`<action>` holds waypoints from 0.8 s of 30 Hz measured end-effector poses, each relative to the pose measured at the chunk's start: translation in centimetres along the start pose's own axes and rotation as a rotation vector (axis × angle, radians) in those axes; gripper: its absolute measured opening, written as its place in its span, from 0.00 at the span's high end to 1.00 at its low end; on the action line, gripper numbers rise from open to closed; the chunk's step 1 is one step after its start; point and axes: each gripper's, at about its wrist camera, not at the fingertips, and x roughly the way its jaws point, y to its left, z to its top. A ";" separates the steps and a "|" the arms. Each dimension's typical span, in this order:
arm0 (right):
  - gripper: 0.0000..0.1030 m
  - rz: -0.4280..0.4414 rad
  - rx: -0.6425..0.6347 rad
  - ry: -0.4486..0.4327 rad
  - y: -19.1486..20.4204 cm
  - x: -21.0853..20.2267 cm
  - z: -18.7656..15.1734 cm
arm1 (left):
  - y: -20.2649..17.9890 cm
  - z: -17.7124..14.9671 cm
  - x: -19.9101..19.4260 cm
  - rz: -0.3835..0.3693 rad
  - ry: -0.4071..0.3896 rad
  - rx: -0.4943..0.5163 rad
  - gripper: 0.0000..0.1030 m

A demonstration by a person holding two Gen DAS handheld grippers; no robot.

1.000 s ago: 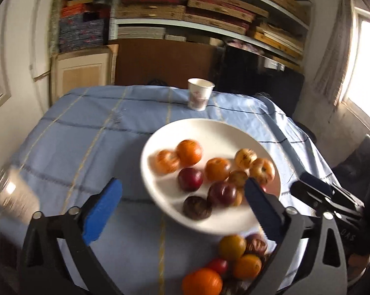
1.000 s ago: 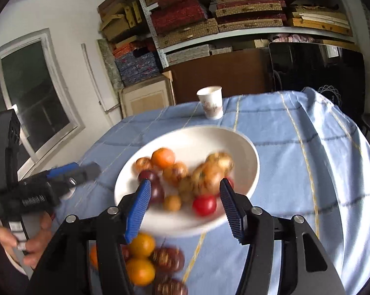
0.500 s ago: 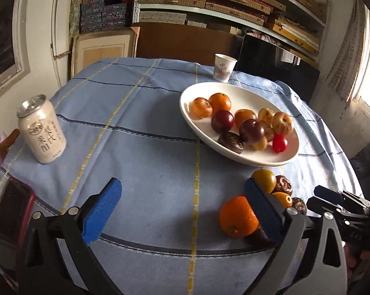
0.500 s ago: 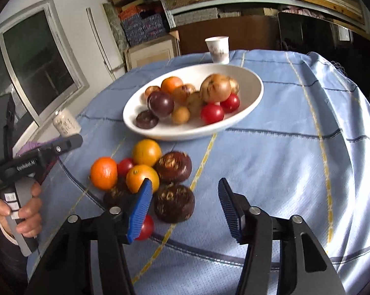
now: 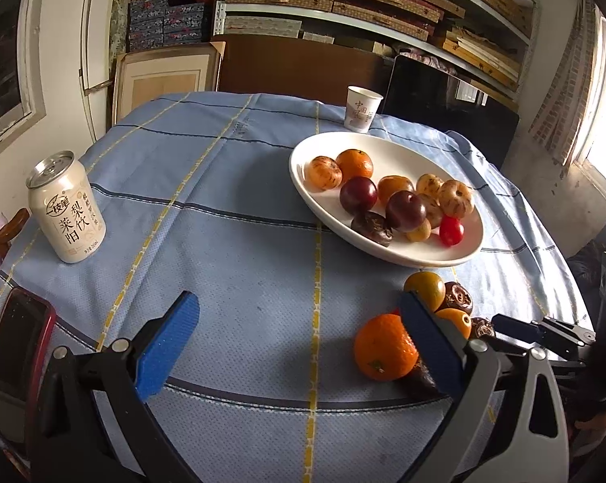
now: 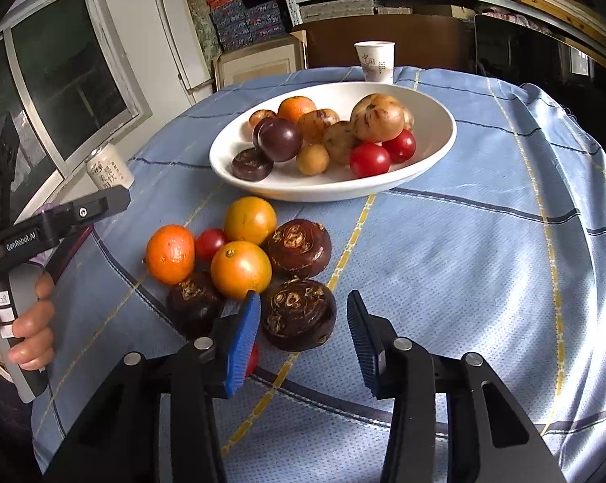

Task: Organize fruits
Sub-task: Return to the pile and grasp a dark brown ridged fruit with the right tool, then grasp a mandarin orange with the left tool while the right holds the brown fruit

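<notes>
The right gripper point(image 6: 303, 322) is closing, its blue pads either side of a dark brown water chestnut point(image 6: 298, 314) but not yet pressing it; a second ago it hovered over the white plate point(image 6: 423, 161). The chestnut lies on the blue tablecloth point(image 6: 464, 261), squat, its scarred flat face tilted toward the camera, nearest fruit of the loose pile in front of the plate. The left gripper point(image 5: 298, 342) stands wide with nothing between its pads, over bare cloth beside an orange point(image 5: 383, 348); the drink can point(image 5: 67, 209) has come into its view
</notes>
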 end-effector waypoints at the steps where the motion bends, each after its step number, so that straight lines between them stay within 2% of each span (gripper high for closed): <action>1: 0.59 0.000 -0.004 0.006 0.1 0.1 0.0 | 0.0 0.0 0.0 -0.001 0.001 -0.001 0.04; 19: 0.59 -0.028 -0.027 0.040 0.8 0.9 -0.2 | -0.6 -0.1 0.3 -0.002 0.014 0.025 0.05; 22: 0.59 -0.026 0.007 0.016 0.1 0.3 0.0 | -0.8 -0.2 0.4 -0.017 0.019 0.034 0.04; 24: 0.59 -0.015 0.056 -0.032 -0.9 -0.6 0.3 | -1.2 -0.4 0.5 -0.043 0.032 0.048 0.05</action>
